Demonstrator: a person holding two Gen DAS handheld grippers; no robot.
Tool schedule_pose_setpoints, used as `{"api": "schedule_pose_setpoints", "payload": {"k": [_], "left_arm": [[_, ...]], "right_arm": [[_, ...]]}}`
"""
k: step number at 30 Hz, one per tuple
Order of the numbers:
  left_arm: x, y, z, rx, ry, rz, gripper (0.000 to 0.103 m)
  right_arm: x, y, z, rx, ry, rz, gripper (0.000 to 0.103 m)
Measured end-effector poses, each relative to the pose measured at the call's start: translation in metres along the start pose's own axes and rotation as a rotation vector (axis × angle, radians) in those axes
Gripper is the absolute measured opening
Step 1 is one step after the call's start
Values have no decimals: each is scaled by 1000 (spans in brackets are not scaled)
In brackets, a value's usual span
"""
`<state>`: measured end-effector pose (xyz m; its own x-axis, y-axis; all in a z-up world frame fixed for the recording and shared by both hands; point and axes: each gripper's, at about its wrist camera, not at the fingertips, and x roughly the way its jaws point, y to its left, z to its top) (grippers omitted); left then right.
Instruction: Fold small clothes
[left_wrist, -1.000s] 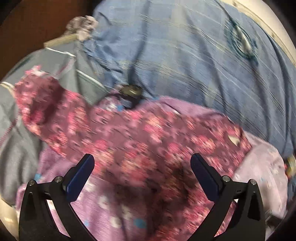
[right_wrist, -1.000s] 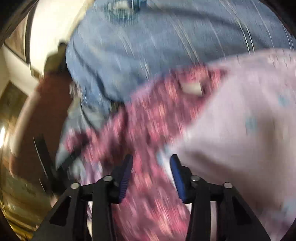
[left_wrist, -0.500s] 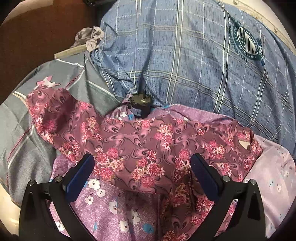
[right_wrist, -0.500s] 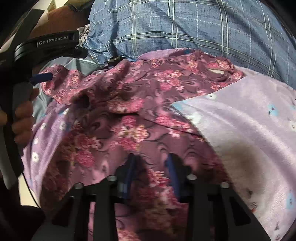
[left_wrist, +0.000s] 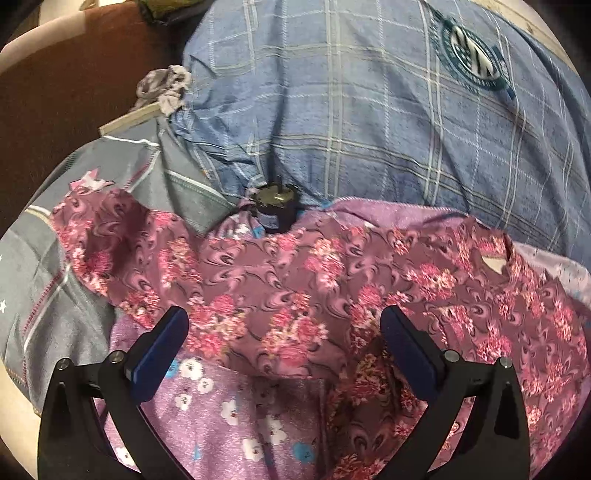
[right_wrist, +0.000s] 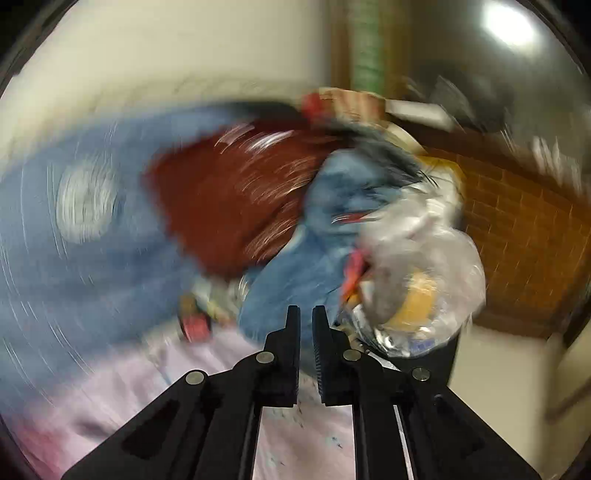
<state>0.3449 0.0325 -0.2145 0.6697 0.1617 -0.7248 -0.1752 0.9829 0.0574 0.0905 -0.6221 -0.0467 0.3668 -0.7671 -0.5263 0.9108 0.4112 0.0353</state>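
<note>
A maroon floral garment lies spread and rumpled over a lilac flowered cloth on the bed. My left gripper hovers open just above the garment's near edge, its blue pads wide apart and touching nothing. In the heavily blurred right wrist view, my right gripper has its jaws closing to a thin slit. No cloth shows between them. The same lilac cloth lies below it; the floral garment is out of that view.
A blue plaid pillow fills the back, with grey striped bedding to the left. A small dark cylinder sits at the garment's far edge. The right wrist view shows a clear plastic bag and a brick-patterned wall.
The right gripper's jaws narrowed over the floral garment, then its view swung away toward the room. The left gripper stayed open over the garment, only tilting a little.
</note>
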Motion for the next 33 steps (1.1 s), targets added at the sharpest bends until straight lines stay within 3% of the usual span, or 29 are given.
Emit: {"api": "schedule_pose_setpoints", "payload": {"k": [2, 6, 8, 11, 14, 18, 20, 24, 29, 31, 33], "left_arm": [[2, -4, 0, 1, 13, -1, 103], [0, 4, -2, -41, 30, -11, 103], [-2, 20, -1, -67, 22, 14, 103], [-1, 61, 5, -150, 9, 87, 103], [9, 116, 6, -273, 25, 159, 103], [23, 166, 0, -409, 54, 183, 103], [31, 177, -3, -451, 74, 134, 103], [54, 171, -5, -490, 145, -24, 103], [73, 172, -7, -575, 195, -67, 95], [68, 183, -11, -649, 170, -87, 86], [55, 193, -14, -706, 116, -79, 85]], "right_arm": [[-19, 14, -27, -198, -9, 28, 10], [-38, 84, -139, -429, 161, 418, 10], [-42, 137, -190, -496, 246, 563, 9], [-31, 206, -240, -472, 369, 667, 10], [-54, 261, -276, -459, 418, 831, 11], [-94, 315, -315, -507, 429, 1015, 30], [-101, 335, -332, -536, 465, 1065, 29], [-91, 364, -357, -552, 522, 1076, 30], [-76, 364, -365, -506, 566, 1088, 27], [-77, 359, -363, -518, 544, 1089, 27], [-76, 355, -363, -527, 543, 1091, 27]]}}
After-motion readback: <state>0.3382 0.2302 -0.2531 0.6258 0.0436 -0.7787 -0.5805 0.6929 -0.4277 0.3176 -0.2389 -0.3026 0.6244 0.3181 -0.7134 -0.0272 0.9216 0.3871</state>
